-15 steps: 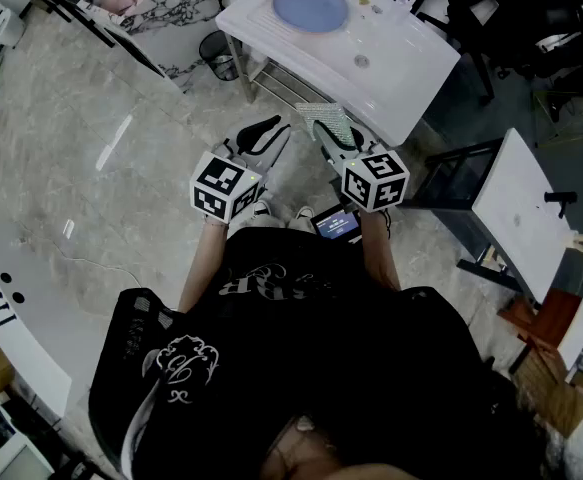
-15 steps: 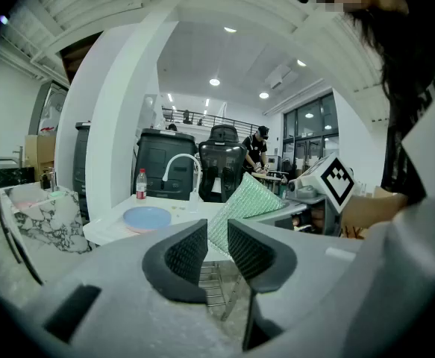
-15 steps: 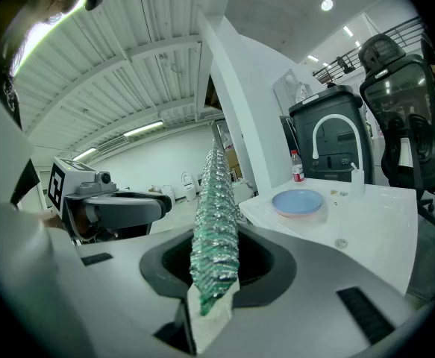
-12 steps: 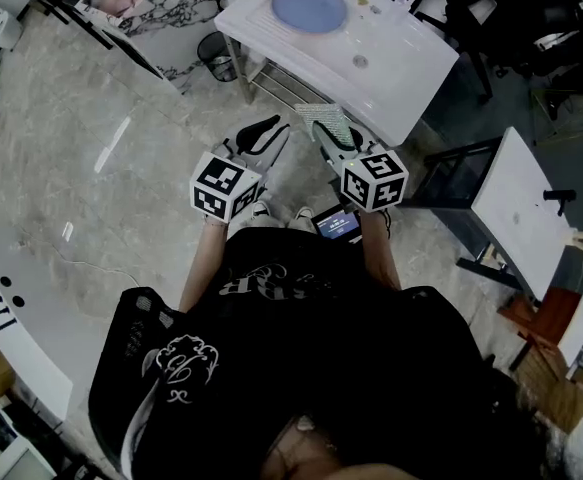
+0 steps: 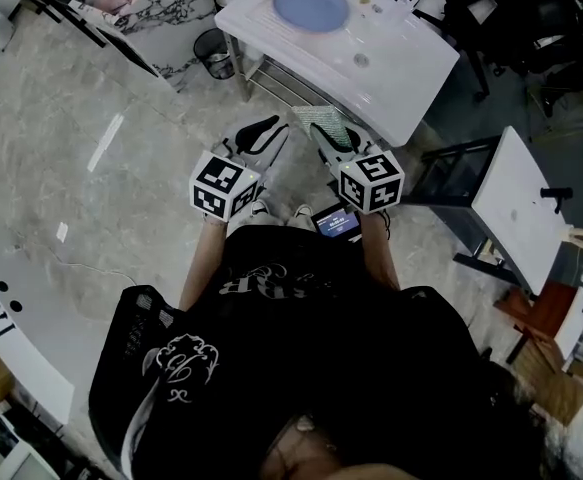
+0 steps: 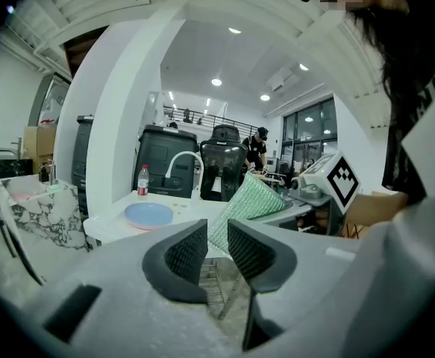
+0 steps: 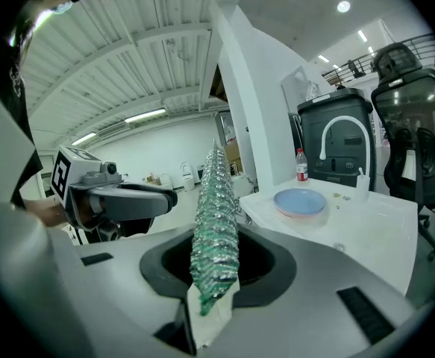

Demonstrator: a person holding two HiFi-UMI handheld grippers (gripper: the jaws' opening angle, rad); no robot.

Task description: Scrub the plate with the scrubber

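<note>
A blue plate (image 5: 311, 5) lies in the basin of a white sink unit (image 5: 401, 78), well ahead of both grippers. It also shows as the blue plate (image 6: 148, 215) and the blue plate (image 7: 299, 201). My right gripper (image 5: 323, 128) is shut on a green mesh scrubber (image 5: 323, 116), which stands upright between its jaws as the scrubber (image 7: 216, 222). My left gripper (image 5: 263, 128) is held level beside it. Its jaws stand a narrow gap apart with nothing between them, as the left gripper (image 6: 217, 248) shows. Both grippers are held over the floor, short of the sink unit.
A black waste bin (image 5: 214, 48) stands left of the sink unit, and a wire rack (image 5: 281, 80) sits under it. A white tap (image 6: 183, 162) and a bottle (image 6: 143, 179) stand behind the plate. A dark chair (image 5: 456, 173) and a white board (image 5: 516, 208) are to the right.
The head view has shifted slightly. Both grippers keep their places and their hold.
</note>
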